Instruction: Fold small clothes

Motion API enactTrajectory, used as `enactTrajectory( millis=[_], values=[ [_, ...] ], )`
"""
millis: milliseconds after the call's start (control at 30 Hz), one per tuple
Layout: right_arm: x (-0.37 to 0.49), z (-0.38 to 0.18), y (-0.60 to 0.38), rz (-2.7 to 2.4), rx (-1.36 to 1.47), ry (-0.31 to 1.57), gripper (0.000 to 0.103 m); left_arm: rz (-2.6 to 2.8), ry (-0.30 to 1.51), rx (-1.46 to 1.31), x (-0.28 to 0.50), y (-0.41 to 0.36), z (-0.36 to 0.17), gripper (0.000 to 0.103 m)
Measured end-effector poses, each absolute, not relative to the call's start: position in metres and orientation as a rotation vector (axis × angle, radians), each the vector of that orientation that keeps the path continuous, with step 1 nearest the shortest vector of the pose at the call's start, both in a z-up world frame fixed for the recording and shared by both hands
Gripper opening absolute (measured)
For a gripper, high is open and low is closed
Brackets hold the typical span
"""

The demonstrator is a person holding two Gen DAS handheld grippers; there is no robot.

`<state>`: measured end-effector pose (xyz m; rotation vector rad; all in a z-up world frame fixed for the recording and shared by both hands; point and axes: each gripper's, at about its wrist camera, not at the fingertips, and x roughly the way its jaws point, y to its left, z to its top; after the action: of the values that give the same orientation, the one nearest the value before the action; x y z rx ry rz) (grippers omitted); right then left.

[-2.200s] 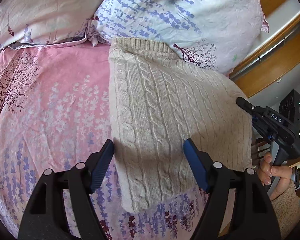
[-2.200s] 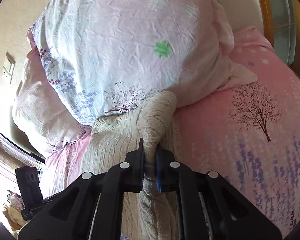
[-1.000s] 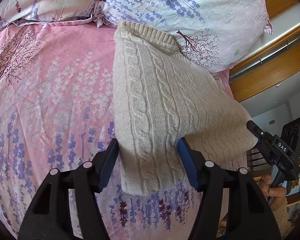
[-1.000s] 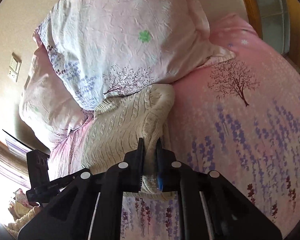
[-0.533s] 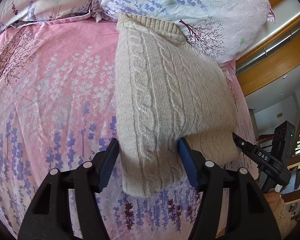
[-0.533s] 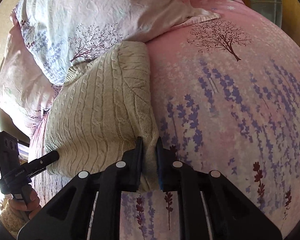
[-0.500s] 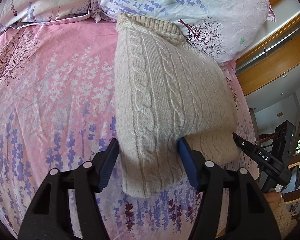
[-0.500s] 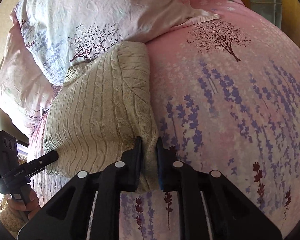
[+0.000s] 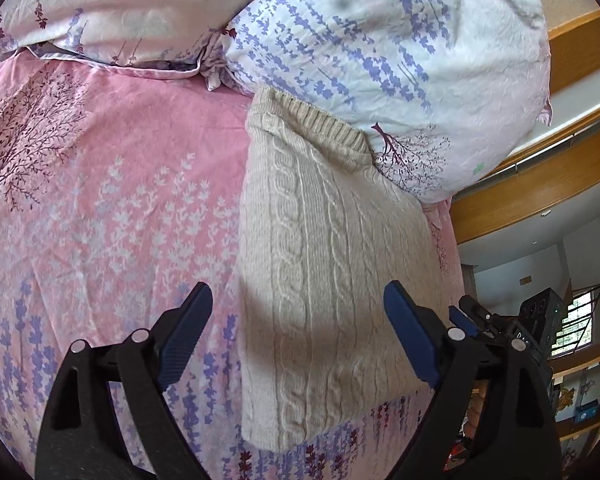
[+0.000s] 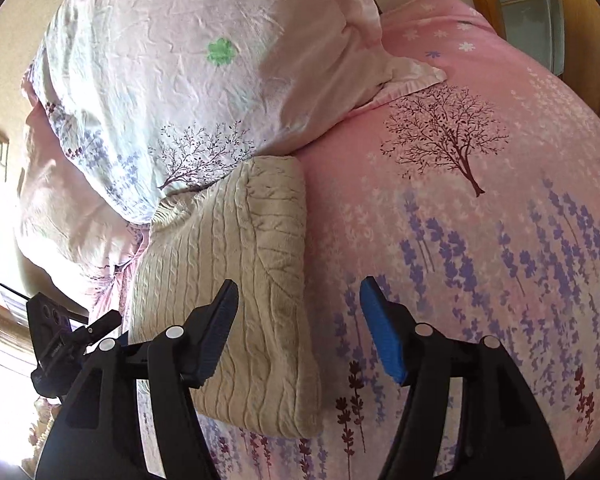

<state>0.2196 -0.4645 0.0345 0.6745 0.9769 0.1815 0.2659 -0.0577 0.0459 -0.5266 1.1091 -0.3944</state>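
A folded beige cable-knit sweater (image 9: 324, 264) lies on the pink bedspread, its ribbed far end tucked against a pillow; it also shows in the right wrist view (image 10: 240, 280). My left gripper (image 9: 298, 332) is open and hovers over the sweater's near part, holding nothing. My right gripper (image 10: 300, 328) is open and empty above the sweater's right edge; its left finger is over the knit, its right finger over the bedspread. In the left wrist view the right gripper (image 9: 496, 324) shows at the right edge.
Two floral pillows (image 9: 380, 48) lie at the head of the bed; one shows in the right wrist view (image 10: 204, 80). The pink lavender-print bedspread (image 9: 100, 208) spreads left of the sweater and right of it (image 10: 480, 240). A wooden frame (image 9: 540, 184) runs along the far side.
My right gripper let go of the sweater's edge and opened wide. My left gripper opened wider and drew back. The sweater now lies flat, folded on the bed.
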Motion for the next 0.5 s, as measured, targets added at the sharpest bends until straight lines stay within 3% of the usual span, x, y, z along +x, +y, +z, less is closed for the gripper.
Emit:
enactTrajectory(
  millis=[33, 67, 500],
  values=[
    [0.225, 0.032, -0.466, 0.182, 0.705, 0.994, 0.078, -0.39, 1.115, -0.528, 0.27, -0.058, 0.045, 0.088],
    [0.232, 0.029, -0.467, 0.19, 0.742, 1.009, 0.081, -0.387, 1.123, -0.527, 0.275, -0.058, 0.045, 0.088],
    [0.268, 0.006, -0.448, 0.304, 0.819, 1.122, 0.081, -0.427, 1.215, -0.505, 0.309, -0.086, 0.026, 0.085]
  ],
)
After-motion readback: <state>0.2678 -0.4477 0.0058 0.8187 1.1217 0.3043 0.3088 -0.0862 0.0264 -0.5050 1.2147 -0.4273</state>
